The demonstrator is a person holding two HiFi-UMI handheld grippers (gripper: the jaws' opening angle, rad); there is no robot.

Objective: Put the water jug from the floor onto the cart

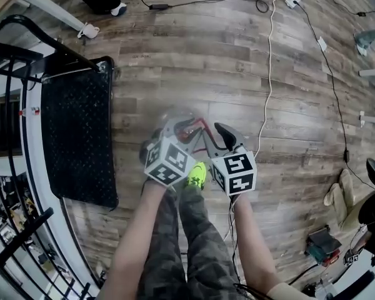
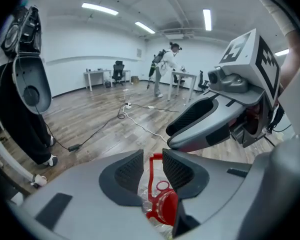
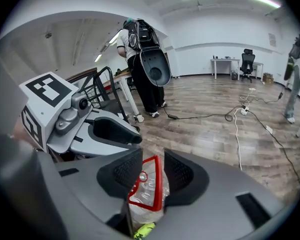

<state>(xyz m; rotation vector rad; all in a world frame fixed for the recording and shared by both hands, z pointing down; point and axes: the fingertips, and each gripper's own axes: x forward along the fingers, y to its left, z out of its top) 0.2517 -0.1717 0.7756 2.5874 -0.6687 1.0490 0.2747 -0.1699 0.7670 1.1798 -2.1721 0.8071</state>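
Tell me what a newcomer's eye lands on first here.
The left gripper and right gripper both pinch the red handle of a clear jug beside the person's green shoe. At the head view's left stands the black-decked cart.

Cart (image 1: 75,136) lies left of the water jug (image 1: 176,119).

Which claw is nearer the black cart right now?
Left. The left claw, on the water jug's handle, is on the cart side; the right claw grips the same handle, farther away.
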